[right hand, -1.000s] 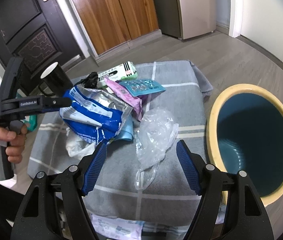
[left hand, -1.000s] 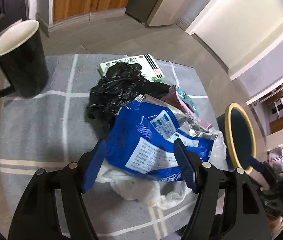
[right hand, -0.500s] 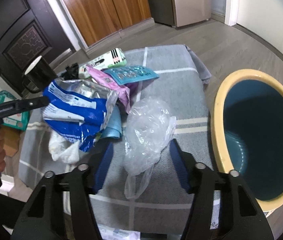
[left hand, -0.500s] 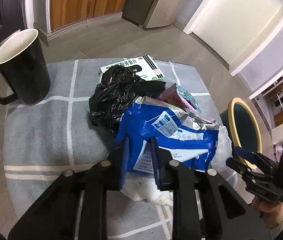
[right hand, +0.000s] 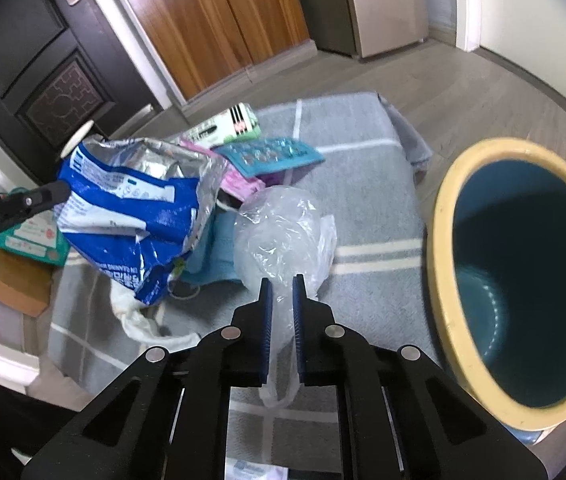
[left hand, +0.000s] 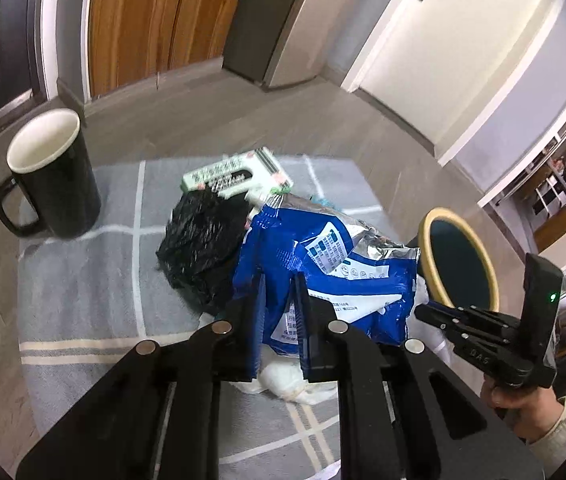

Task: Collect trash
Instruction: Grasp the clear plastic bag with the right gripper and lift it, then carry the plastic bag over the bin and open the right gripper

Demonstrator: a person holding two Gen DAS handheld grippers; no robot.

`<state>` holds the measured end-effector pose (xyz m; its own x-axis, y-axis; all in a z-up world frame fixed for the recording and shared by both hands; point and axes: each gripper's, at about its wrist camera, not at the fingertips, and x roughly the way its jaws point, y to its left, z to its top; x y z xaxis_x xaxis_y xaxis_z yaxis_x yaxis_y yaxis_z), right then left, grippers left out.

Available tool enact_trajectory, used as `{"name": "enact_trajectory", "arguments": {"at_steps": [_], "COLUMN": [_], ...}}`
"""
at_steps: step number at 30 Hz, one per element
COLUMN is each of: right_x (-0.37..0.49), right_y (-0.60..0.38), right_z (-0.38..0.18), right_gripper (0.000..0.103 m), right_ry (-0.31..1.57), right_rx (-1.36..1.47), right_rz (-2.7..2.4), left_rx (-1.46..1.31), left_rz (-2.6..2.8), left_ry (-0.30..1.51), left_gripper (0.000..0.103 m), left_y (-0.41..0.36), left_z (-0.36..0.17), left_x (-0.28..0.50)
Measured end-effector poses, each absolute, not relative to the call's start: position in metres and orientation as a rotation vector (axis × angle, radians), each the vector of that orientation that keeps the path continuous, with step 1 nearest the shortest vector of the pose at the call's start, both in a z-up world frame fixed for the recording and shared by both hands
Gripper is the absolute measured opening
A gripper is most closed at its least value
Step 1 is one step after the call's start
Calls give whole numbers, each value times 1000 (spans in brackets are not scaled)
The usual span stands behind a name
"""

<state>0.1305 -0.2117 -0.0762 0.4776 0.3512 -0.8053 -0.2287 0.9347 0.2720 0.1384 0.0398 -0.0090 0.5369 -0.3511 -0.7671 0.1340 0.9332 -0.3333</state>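
My left tongs are closing on the blue foil bag, pads pinching its edge, bag lifting off the grey cloth. My right tongs are clenching the clear plastic bag, lying on the cloth beside the yellow-rimmed bin.

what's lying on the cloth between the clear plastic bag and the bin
Nothing: in the right wrist view only bare grey cloth with white stripes runs from the clear bag to the bin.
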Motion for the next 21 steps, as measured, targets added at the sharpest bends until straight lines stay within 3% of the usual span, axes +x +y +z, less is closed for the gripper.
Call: {"name": "enact_trajectory", "arguments": {"at_steps": [13, 21], "right_x": [122, 114], "right_y": [-252, -307], "right_z": [-31, -21], "right_gripper": [11, 11], "right_ry": [864, 805], "right_rx": [228, 332], "right_rz": [311, 199], "left_rx": [-312, -252], "left_rz": [-285, -319], "left_ry": [829, 840], "left_gripper": [12, 12], "left_y": [35, -14], "left_z": [43, 40], "left_x": [135, 144]}}
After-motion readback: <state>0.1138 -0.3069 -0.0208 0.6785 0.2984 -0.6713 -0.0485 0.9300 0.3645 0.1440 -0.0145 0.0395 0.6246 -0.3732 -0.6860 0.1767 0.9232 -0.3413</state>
